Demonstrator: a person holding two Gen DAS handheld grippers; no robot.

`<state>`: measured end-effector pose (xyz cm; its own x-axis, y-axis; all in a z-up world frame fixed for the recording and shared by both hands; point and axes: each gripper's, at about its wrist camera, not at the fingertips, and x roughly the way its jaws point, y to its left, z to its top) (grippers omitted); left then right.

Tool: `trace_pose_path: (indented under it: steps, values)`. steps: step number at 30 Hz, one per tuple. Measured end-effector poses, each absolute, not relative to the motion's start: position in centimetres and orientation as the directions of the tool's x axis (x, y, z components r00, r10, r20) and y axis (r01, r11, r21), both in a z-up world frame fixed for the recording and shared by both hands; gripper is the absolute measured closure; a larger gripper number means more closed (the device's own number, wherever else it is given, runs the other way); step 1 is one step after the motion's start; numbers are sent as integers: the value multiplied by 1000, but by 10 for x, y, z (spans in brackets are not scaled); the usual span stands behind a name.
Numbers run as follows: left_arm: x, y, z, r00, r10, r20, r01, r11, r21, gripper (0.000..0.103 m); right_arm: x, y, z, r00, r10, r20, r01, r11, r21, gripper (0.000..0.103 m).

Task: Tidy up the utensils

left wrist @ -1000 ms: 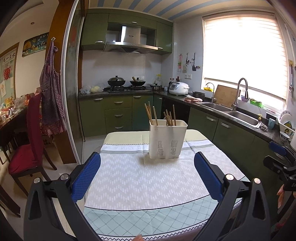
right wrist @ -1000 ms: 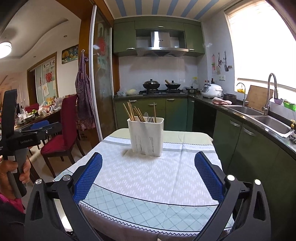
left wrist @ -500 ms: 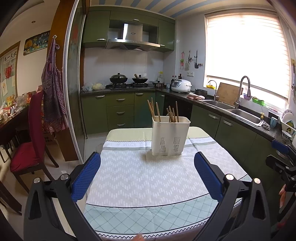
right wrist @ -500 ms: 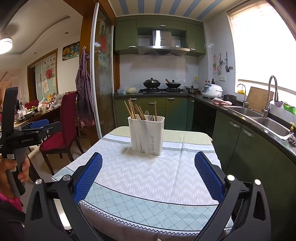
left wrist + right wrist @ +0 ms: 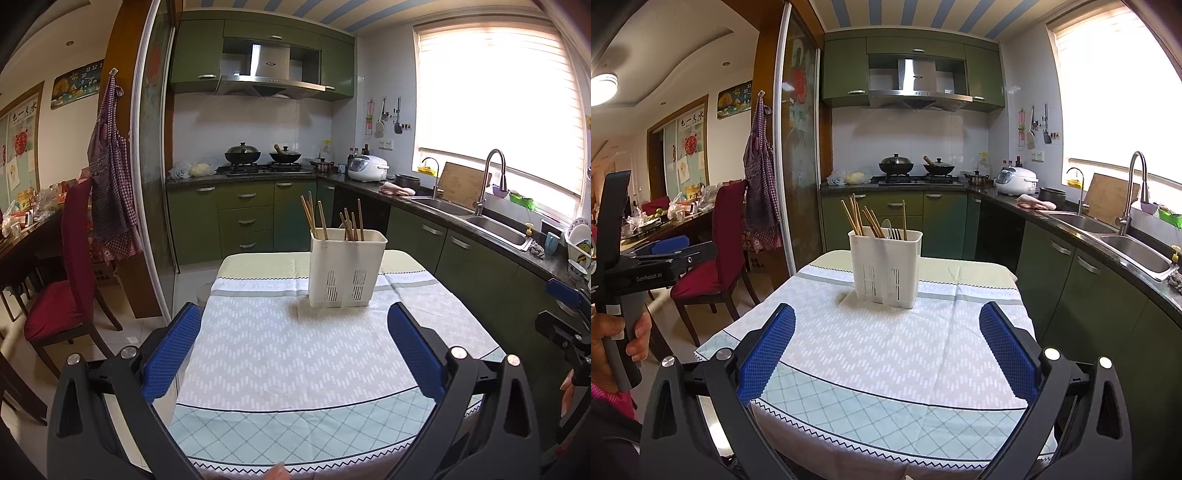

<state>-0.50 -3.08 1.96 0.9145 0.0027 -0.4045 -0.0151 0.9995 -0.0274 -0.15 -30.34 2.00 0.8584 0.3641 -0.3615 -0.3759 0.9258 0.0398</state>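
Observation:
A white slotted utensil holder (image 5: pixel 345 267) stands upright on the far half of the table's patterned cloth (image 5: pixel 295 350); it also shows in the right wrist view (image 5: pixel 885 267). Several wooden chopsticks (image 5: pixel 314 218) stick out of it, and the right wrist view shows chopsticks (image 5: pixel 855 218), a spoon and a fork (image 5: pixel 891 230) inside. My left gripper (image 5: pixel 294 345) is open and empty, held above the table's near edge. My right gripper (image 5: pixel 886 347) is open and empty, also short of the holder.
Green cabinets and a counter with a sink (image 5: pixel 1137 254) run along the right. A stove with woks (image 5: pixel 262 155) is at the back. A red chair (image 5: pixel 62 284) and a glass sliding door (image 5: pixel 155 184) stand on the left. The left handset (image 5: pixel 620 266) shows at the right view's left edge.
Both views have tilted down slightly and the holder sits a little higher and nearer in them. Both grippers have stayed open and empty.

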Motion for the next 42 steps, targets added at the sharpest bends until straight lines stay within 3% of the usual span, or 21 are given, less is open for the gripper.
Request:
trace_pose_path:
  steps: [42]
  values:
    - [-7, -34, 20, 914, 13, -406, -21, 1000, -15, 7, 2, -301, 14, 852, 377, -363, -390, 920, 41, 5]
